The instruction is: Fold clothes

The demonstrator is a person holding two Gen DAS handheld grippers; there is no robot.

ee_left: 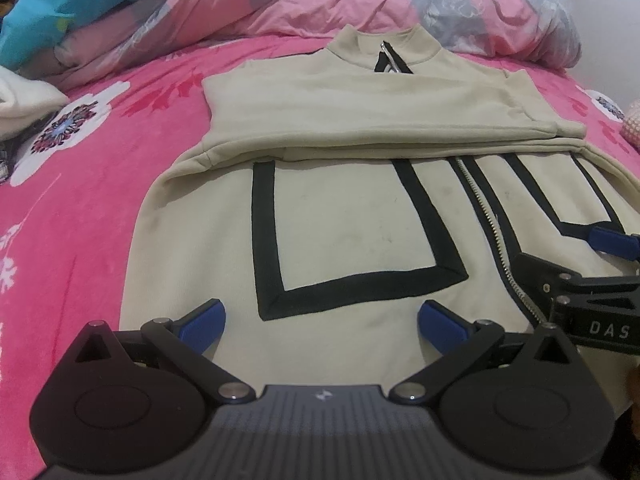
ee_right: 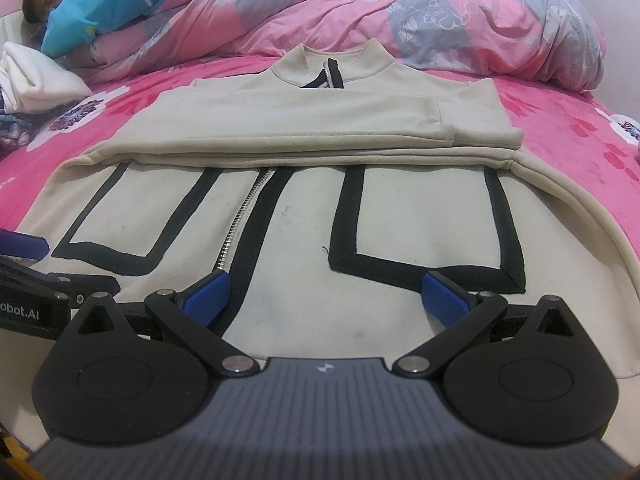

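A cream zip-up jacket (ee_left: pixel 360 216) with black rectangle trim lies flat on the pink bed, collar (ee_left: pixel 384 46) at the far end. Both sleeves are folded across the chest in a band (ee_left: pixel 372 120). My left gripper (ee_left: pixel 320 320) hovers open over the hem, left of the zipper (ee_left: pixel 484 216), with nothing between its blue pads. My right gripper (ee_right: pixel 326 298) is also open over the hem, just right of the zipper (ee_right: pixel 244 216) on the same jacket (ee_right: pixel 400 220). Each gripper shows at the edge of the other's view: the right one (ee_left: pixel 600 264), the left one (ee_right: pixel 32 272).
A pink floral sheet (ee_left: pixel 80 184) covers the bed. A crumpled pink and grey duvet (ee_right: pixel 440 12) is heaped behind the collar. A turquoise garment (ee_right: pixel 108 4) and white folded cloth (ee_right: pixel 36 76) lie at the far left.
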